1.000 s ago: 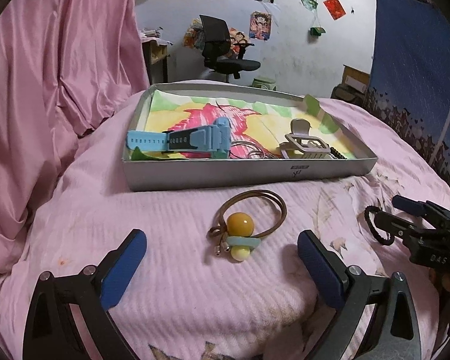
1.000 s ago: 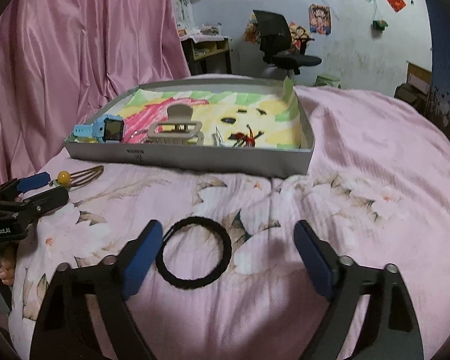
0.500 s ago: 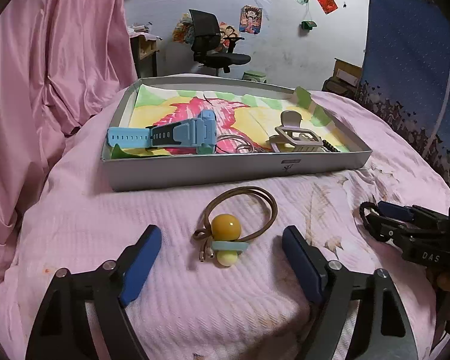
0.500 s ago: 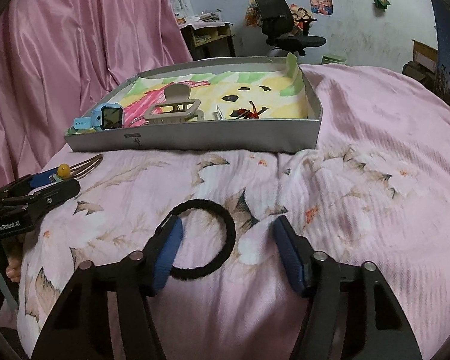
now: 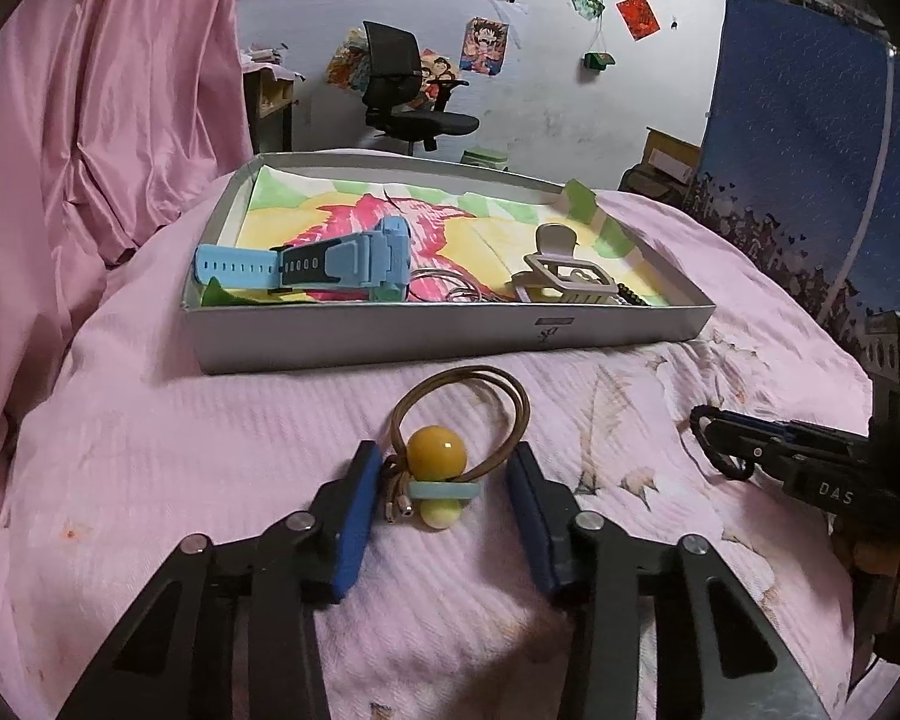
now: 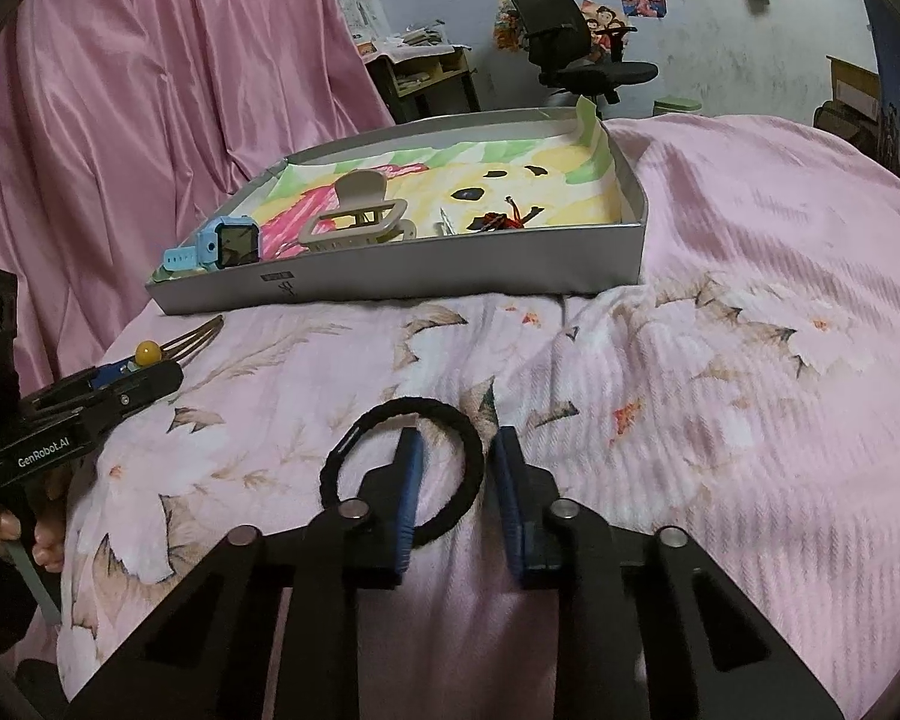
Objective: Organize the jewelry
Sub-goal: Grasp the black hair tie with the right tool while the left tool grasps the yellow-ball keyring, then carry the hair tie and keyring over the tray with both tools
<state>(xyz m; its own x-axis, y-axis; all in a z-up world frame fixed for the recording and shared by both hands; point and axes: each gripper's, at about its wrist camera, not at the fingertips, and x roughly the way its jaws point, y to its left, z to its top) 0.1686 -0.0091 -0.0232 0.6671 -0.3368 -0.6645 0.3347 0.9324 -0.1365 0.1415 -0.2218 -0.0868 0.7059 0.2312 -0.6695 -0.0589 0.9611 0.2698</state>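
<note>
A brown hair tie with a yellow bead (image 5: 437, 450) lies on the pink bedspread before the grey tray (image 5: 390, 333). My left gripper (image 5: 444, 480) straddles the bead, jaws partly closed, a gap still on each side. A black hair tie (image 6: 444, 420) lies on the bedspread. My right gripper (image 6: 453, 474) straddles the ring's right side, left finger inside the ring, jaws narrowed but apart. The tray (image 6: 450, 279) holds a blue watch (image 5: 330, 264), a beige hair claw (image 5: 564, 282) and small dark pieces.
Pink curtain (image 5: 90, 120) hangs at the left. An office chair (image 5: 408, 96) and a desk stand behind the bed. A blue hanging (image 5: 810, 150) is at the right. Each gripper shows in the other's view, the right one (image 5: 750, 450) and the left one (image 6: 120, 384).
Both grippers have moved forward and down and narrowed their jaws: the left around the bead hair tie, the right around the black ring's right edge. Neither tie has lifted.
</note>
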